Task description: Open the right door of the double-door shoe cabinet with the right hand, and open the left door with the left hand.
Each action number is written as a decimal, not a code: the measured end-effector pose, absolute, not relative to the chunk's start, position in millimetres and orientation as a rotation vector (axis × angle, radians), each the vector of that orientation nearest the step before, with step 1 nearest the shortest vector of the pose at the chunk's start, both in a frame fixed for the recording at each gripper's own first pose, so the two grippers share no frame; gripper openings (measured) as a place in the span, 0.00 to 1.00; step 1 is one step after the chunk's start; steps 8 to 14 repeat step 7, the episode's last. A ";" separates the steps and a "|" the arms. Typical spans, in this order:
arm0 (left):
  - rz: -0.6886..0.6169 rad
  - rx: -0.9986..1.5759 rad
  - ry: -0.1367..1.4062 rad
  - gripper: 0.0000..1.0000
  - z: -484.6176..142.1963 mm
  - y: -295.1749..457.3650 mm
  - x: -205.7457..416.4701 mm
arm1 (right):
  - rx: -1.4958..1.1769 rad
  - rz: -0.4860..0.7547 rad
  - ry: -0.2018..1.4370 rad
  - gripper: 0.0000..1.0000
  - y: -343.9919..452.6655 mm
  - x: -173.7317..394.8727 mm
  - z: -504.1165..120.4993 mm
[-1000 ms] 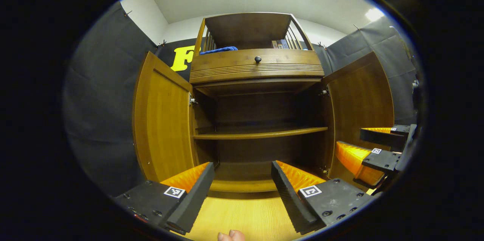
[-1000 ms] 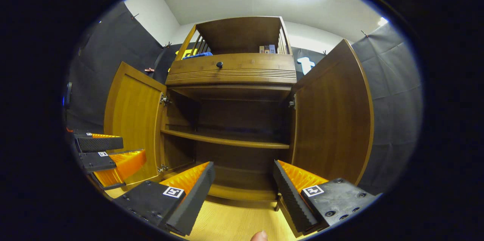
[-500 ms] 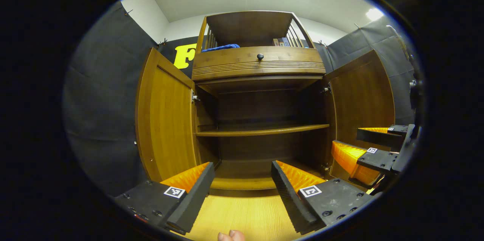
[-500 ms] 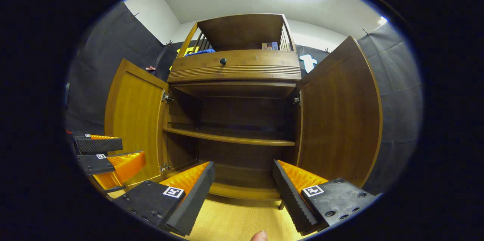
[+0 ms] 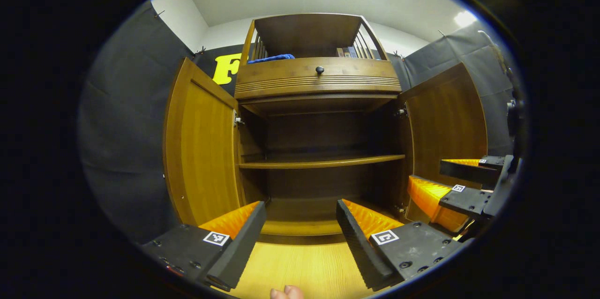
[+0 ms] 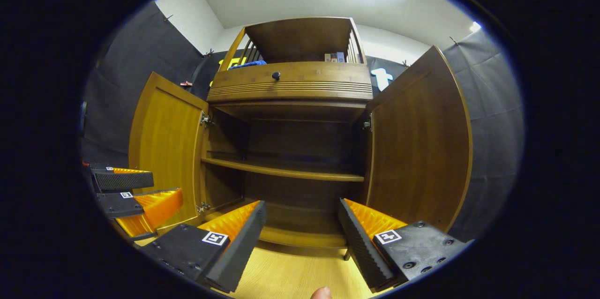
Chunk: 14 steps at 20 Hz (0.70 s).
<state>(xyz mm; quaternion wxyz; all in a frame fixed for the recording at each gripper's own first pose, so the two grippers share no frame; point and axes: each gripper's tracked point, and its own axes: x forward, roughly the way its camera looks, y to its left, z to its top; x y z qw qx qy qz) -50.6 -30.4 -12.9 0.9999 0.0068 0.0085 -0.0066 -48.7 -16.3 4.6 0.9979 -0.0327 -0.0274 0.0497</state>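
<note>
Left gripper [image 5: 301, 233]: hovering released before cabinet [image 5: 318, 81]
Right gripper [image 6: 302, 235]: hovering released
Left door [image 5: 199, 149], right door [image 6: 417, 149]: standing open

Both cams sit low, tilted up, facing into the open shoe cabinet [image 5: 318, 149] from close range in front. Left gripper view rides the left gripper [image 5: 300, 238], roughly centred on the opening; right gripper [image 5: 461, 186] shows at its right edge, just ahead. Right gripper view is offset toward the right door [image 6: 417, 149]; left gripper [image 6: 133, 196] sits at its left edge. Shared: shelf [image 6: 281, 173], both doors, top drawer [image 5: 318, 78], ceiling.
</note>
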 end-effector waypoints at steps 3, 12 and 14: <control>-0.011 0.023 0.021 0.94 -15.0 -31.5 -49.9 | -0.065 0.098 -0.055 0.99 -15.9 -49.4 3.7; -0.010 0.030 0.021 0.94 -15.4 -30.9 -50.1 | -0.057 0.100 -0.048 0.99 -15.3 -48.4 2.1; -0.010 0.030 0.021 0.94 -15.4 -30.9 -50.1 | -0.057 0.100 -0.048 0.99 -15.3 -48.4 2.1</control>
